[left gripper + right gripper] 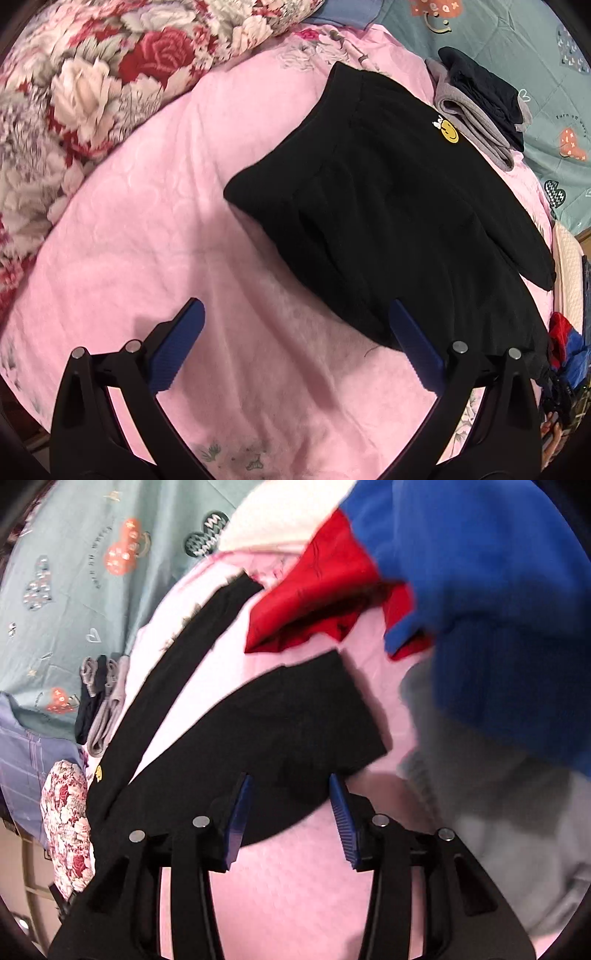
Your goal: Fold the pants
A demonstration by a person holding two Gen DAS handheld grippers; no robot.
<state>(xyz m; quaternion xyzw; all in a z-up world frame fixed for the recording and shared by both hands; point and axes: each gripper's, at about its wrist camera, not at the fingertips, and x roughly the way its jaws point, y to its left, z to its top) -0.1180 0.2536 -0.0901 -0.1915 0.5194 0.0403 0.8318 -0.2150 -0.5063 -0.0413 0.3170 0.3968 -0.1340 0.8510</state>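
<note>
— Where lay the black pants [388, 206]?
— Spread flat on the pink blanket [147, 240], legs parted, yellow smiley patch [450, 131] near the waistband; folded grey and black clothes [480, 110] just beside.
— And the left gripper [295, 332]?
— Hovered above the blanket at the pants' edge, jaws spread wide, holding nothing.
— The right gripper [291, 797]?
— Jaws spread too, over one black leg [280, 720], gripping nothing. Red and blue garment [406, 572] near, grey fabric [498, 794] alongside. Blurred view.
</note>
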